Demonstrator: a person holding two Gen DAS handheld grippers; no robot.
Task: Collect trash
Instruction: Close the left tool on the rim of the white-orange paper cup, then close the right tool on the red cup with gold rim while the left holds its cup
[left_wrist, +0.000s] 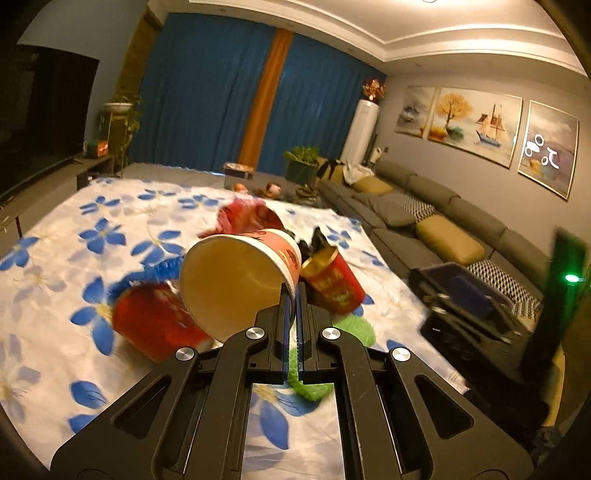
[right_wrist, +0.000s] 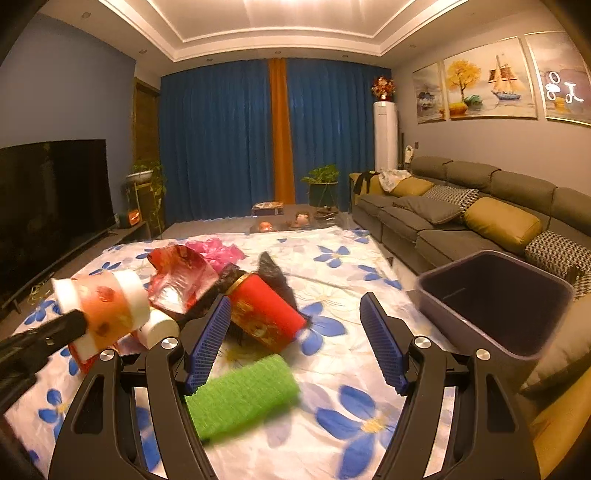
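Trash lies heaped on the flowered cloth (right_wrist: 332, 369), and we hold part of it already. Our left gripper (left_wrist: 293, 295) is clamped narrow on the rim of a paper cup (left_wrist: 236, 280), its mouth turned toward the lens at about ten o'clock from the fingertips. In the right wrist view the same cup (right_wrist: 103, 310) hangs at nine o'clock, lifted off the cloth. Our right gripper (right_wrist: 295, 321) stands wide and holds nothing. Between its fingers, toward eleven o'clock, a red can (right_wrist: 266, 317) lies on its side; a green roll (right_wrist: 243, 398) lies at six o'clock, close to the left finger. Crumpled red wrapper (right_wrist: 177, 273) and pink plastic (right_wrist: 218, 251) sit beyond at eleven o'clock, with a black bag (right_wrist: 273, 273) behind the can. The dark bin (right_wrist: 480, 332) waits at three o'clock, beside the grey sofa (right_wrist: 461, 221).
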